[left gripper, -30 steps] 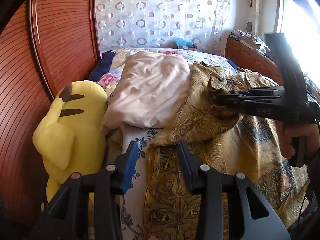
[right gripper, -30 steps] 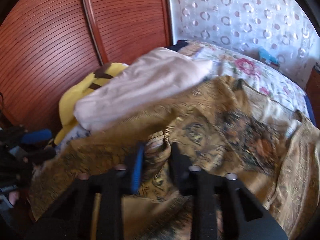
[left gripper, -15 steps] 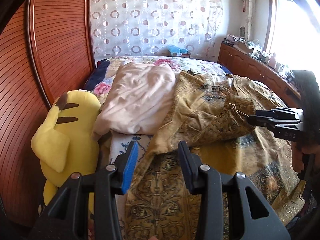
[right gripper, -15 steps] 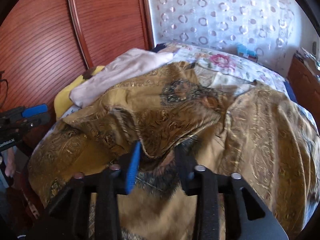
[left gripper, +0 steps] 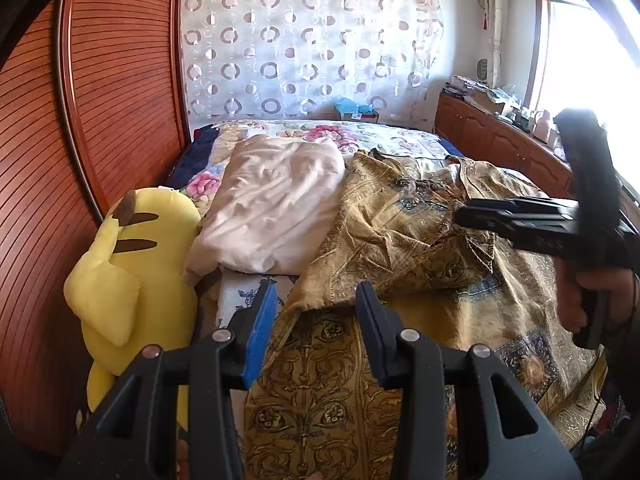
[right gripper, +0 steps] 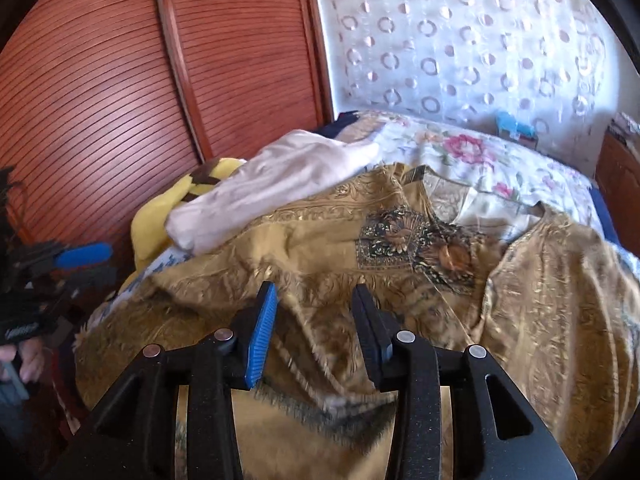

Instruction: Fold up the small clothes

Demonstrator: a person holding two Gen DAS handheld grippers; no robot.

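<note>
A gold patterned garment [left gripper: 400,240] lies spread over the bed, its upper part folded over the lower part. In the right wrist view the same garment [right gripper: 320,248] fills the middle. My left gripper [left gripper: 316,292] is open just above the garment's near left edge, with nothing between its fingers. My right gripper [right gripper: 315,292] is open over the folded cloth, and its pads press on nothing. From the left wrist view the right gripper [left gripper: 464,214] hovers over the garment's right side, held by a hand [left gripper: 576,296]. The left gripper [right gripper: 80,264] shows at the far left of the right wrist view.
A folded pale cloth [left gripper: 272,208] lies left of the garment on the floral bedspread [left gripper: 360,136]. A yellow plush toy [left gripper: 132,272] sits between the bed and the wooden slatted door [left gripper: 100,100]. A wooden cabinet [left gripper: 500,140] runs along the right, under the window.
My right gripper was shut on a fold of the gold garment; it has opened, let the fold drop onto the garment and drawn back. The left gripper stays open.
</note>
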